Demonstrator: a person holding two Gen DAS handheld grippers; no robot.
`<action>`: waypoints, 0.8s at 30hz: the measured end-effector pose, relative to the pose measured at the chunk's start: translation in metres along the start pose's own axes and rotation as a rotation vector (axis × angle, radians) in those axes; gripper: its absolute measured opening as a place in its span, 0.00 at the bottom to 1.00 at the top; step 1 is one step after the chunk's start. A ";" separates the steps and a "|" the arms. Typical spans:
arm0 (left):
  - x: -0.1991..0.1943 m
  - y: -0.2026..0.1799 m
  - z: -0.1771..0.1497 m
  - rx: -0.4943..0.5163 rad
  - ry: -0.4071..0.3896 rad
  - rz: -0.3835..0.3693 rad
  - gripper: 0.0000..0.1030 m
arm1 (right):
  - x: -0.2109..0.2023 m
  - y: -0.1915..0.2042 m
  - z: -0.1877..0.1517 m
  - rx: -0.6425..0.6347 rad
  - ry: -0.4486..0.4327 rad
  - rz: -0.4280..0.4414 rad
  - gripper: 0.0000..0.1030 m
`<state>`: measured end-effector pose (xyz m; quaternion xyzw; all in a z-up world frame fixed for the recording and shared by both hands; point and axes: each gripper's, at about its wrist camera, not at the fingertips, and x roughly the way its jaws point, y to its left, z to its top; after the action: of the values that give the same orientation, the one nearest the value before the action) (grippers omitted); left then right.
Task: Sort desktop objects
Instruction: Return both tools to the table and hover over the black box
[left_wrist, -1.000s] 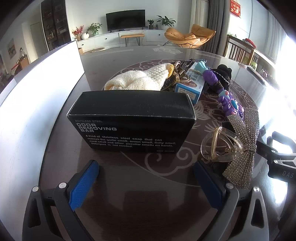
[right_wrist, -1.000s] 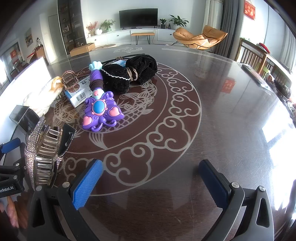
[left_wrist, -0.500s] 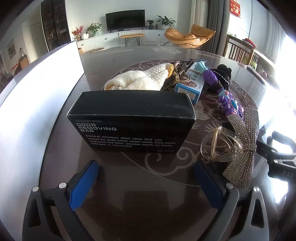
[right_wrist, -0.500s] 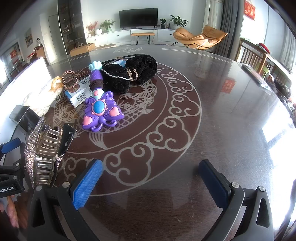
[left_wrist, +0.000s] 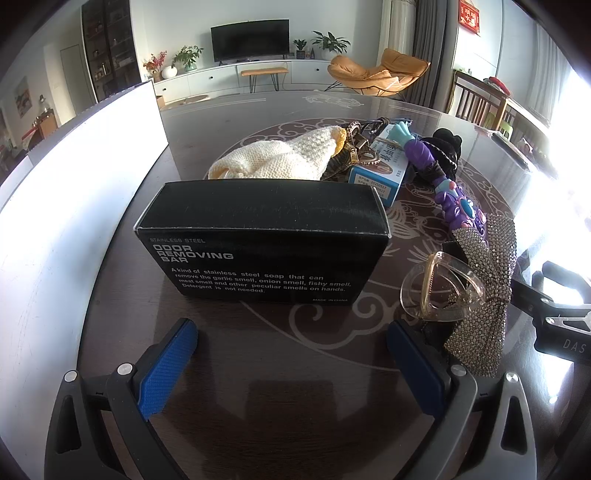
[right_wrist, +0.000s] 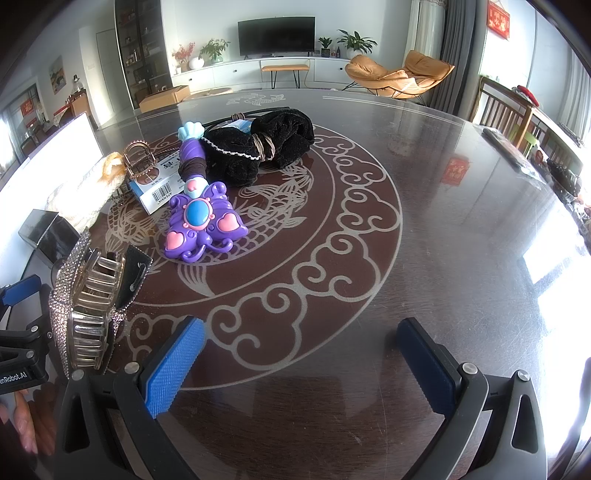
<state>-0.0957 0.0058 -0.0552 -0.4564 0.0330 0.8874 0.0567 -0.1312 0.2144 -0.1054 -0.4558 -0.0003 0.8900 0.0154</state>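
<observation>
My left gripper (left_wrist: 291, 362) is open and empty, just in front of a black box (left_wrist: 258, 240) marked "odor removing bar". Behind the box lie a cream knitted cloth (left_wrist: 277, 157), a blue and white carton (left_wrist: 380, 173) and a purple toy wand (left_wrist: 450, 195). A rhinestone bow hair clip (left_wrist: 476, 291) lies by the left gripper's right finger. My right gripper (right_wrist: 299, 365) is open and empty over bare table. In its view the purple wand (right_wrist: 201, 221), a black cloth (right_wrist: 266, 147), the carton (right_wrist: 159, 186) and the bow clip (right_wrist: 88, 302) lie to the left.
A white board (left_wrist: 66, 206) stands along the table's left side. The dark round table (right_wrist: 424, 221) has a pale swirl pattern. A gold claw clip (right_wrist: 138, 157) sits on the carton. Dark items (right_wrist: 517, 147) lie at the far right edge.
</observation>
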 end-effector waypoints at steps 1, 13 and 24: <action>0.000 0.000 0.000 0.000 0.000 0.001 1.00 | 0.000 0.000 0.000 0.000 0.000 0.000 1.00; -0.001 0.000 0.000 -0.001 0.000 0.000 1.00 | 0.000 0.000 0.000 0.000 0.000 0.000 1.00; -0.013 0.013 -0.014 -0.039 -0.007 -0.012 1.00 | 0.000 0.000 0.000 0.000 0.000 0.000 1.00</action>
<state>-0.0789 -0.0098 -0.0528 -0.4545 0.0127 0.8890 0.0532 -0.1313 0.2145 -0.1055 -0.4557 -0.0003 0.8900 0.0155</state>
